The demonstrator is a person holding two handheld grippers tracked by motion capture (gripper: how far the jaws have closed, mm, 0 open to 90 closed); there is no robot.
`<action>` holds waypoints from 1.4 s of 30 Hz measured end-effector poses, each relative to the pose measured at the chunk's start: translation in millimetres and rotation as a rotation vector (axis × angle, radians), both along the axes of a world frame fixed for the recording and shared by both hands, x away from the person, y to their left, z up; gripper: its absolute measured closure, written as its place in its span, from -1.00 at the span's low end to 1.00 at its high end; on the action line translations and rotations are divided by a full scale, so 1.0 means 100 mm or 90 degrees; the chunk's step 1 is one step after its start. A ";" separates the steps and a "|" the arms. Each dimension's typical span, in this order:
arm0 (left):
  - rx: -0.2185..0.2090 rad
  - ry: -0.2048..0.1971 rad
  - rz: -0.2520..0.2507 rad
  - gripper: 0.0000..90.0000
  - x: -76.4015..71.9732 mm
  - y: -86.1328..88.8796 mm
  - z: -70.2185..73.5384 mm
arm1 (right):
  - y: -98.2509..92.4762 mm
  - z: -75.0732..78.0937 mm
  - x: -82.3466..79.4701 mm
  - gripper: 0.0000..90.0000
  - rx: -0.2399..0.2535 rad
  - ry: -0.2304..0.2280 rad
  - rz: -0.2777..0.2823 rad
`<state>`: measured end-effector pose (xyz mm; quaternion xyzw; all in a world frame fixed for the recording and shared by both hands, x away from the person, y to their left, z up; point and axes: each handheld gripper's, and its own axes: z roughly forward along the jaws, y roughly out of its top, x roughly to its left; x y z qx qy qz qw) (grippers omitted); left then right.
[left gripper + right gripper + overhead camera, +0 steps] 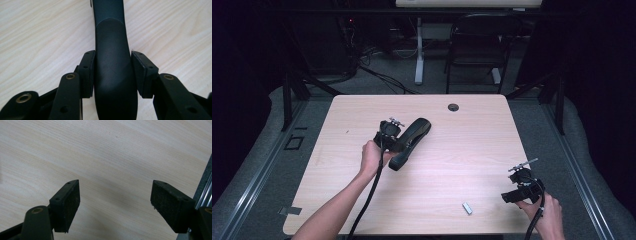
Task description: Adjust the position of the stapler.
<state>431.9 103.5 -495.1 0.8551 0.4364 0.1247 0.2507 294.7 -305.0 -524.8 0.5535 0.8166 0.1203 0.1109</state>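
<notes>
The left tool point(112, 72) is gripping the stapler's point(410, 141) stiff, smooth, likely slippery body mid-length, while the right tool point(115, 205) is hanging open, empty.

no readable text, no labels, no brands, no numbers on anything in view

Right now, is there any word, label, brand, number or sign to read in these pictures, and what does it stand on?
None can be read.
Black stapler: no print or brand shows on it in the high view or the left gripper view.
Small silver piece on the table: too small to tell any marking.
</notes>
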 end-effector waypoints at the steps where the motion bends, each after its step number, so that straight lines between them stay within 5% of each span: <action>1: 0.000 0.001 -0.001 0.27 -0.03 0.01 0.00 | 0.00 0.00 0.00 -0.48 0.000 0.000 0.000; 17: -0.007 -0.002 -0.045 0.27 -0.42 0.18 -0.01 | 0.01 0.00 0.00 -0.48 0.006 0.009 0.006; 42: -0.006 0.003 -0.072 0.27 -0.82 0.41 -0.01 | 0.02 0.02 -0.01 -0.47 0.007 0.008 0.009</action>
